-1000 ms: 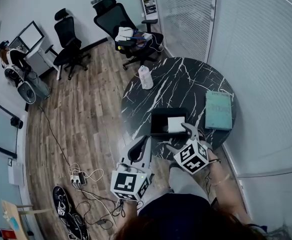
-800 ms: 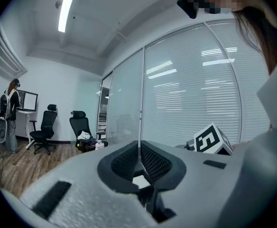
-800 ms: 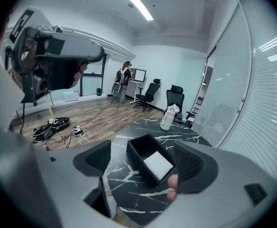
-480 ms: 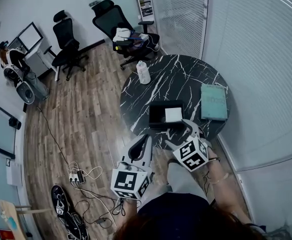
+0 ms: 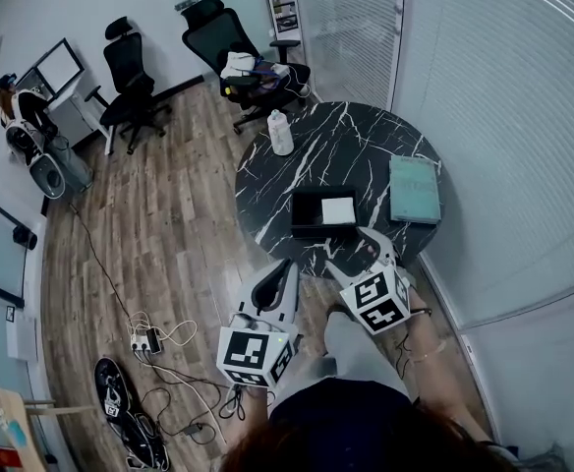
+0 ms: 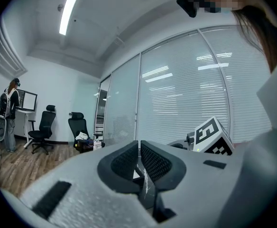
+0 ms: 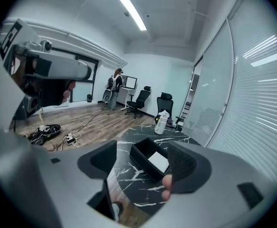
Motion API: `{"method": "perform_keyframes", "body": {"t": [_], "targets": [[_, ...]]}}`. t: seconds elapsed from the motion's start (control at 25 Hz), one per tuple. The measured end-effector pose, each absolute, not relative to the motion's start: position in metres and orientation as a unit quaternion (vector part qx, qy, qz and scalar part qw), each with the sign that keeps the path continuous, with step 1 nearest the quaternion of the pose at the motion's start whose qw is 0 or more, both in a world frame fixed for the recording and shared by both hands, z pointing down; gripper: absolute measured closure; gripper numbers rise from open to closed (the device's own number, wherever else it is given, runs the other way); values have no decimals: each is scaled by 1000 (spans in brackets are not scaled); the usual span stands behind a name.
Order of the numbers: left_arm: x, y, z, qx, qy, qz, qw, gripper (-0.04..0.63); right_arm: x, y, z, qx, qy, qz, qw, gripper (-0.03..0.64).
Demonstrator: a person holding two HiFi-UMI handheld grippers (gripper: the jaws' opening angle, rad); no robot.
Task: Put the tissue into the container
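Observation:
The black container [image 5: 312, 214] stands on the near part of the round marble table [image 5: 346, 150], with the white tissue [image 5: 338, 210] lying flat inside it. My right gripper [image 5: 358, 254] hovers at the table's near edge, just short of the container. Its jaws are closing with nothing between them. In the right gripper view the container [image 7: 139, 156] and tissue [image 7: 158, 163] show beyond my right gripper [image 7: 145, 159]. My left gripper [image 5: 285, 268] is off the table over the floor, and the left gripper view shows it [image 6: 139, 158] shut and empty.
A teal book [image 5: 414, 189] lies at the table's right side and a white bottle [image 5: 280, 132] stands at its far edge. Office chairs [image 5: 233, 47] stand beyond. Cables and a power strip [image 5: 149, 342] lie on the wood floor. Blinds cover the glass wall [image 5: 503, 116].
My right gripper has drawn back a little from the container's near right corner and its jaws have narrowed. The tissue stays in the container. The left gripper has hardly moved.

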State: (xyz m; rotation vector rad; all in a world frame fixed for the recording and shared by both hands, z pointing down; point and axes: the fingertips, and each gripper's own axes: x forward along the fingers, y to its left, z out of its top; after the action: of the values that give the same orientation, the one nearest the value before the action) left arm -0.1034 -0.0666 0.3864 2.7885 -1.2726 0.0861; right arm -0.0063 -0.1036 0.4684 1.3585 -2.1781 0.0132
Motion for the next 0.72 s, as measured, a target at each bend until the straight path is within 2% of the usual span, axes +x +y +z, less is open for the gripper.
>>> {"method": "perform_keyframes", "body": {"t": [0.2,0.32,0.44,0.6,0.72], "targets": [[-105,-61,385,910,-412,23,34,557,-6,-95,458,527,-807,0,265,325],[-104,-62,385,911,-411,21,33,557,-5,-93,452,536,-805,-3,254,328],[-104,-64,384,912,-409,19,31,557,-4,-91,445,547,-802,-5,241,382],[-97,-69,382,916,-401,17,29,557,0,-91,440,556,-799,-6,231,374],[-91,-70,381,918,-396,19,23,557,2,-88,436,561,-797,-9,224,398]]}}
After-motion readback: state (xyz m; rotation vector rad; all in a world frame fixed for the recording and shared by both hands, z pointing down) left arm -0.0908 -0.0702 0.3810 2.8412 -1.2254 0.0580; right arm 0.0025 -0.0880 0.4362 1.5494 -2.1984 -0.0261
